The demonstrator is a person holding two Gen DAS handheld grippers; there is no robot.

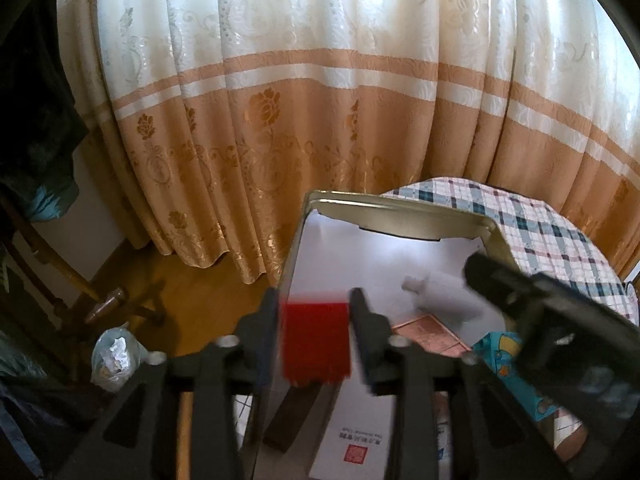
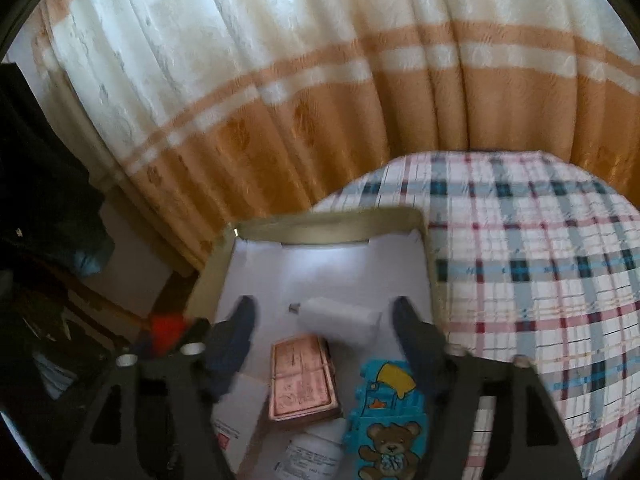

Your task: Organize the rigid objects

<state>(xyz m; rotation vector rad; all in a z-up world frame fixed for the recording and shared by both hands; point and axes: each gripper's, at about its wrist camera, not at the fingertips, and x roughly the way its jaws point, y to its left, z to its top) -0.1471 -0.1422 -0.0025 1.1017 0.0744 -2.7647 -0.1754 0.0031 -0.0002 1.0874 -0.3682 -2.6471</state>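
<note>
A red block (image 1: 316, 340), blurred, sits between the fingers of my left gripper (image 1: 316, 297), with a slim gap on each side; the jaws are open. It hangs over the near left part of a gold tin lined with white paper (image 1: 384, 205). My right gripper (image 2: 324, 307) stands open over the same tin (image 2: 320, 225). A blurred white bottle (image 2: 340, 320) lies between its fingers with clear room on both sides. The left wrist view shows this bottle (image 1: 440, 294) beside one dark finger (image 1: 492, 280) of the right gripper. At the far left of the right wrist view is the red block (image 2: 166, 330).
In the tin lie a pink box (image 2: 300, 380), a blue bear-print pack (image 2: 388, 412), a white labelled jar (image 2: 316, 452) and a leaflet with a red stamp (image 1: 352, 440). The tin rests on a plaid tablecloth (image 2: 540, 280). A curtain hangs behind. A plastic bag (image 1: 114, 356) sits on the floor.
</note>
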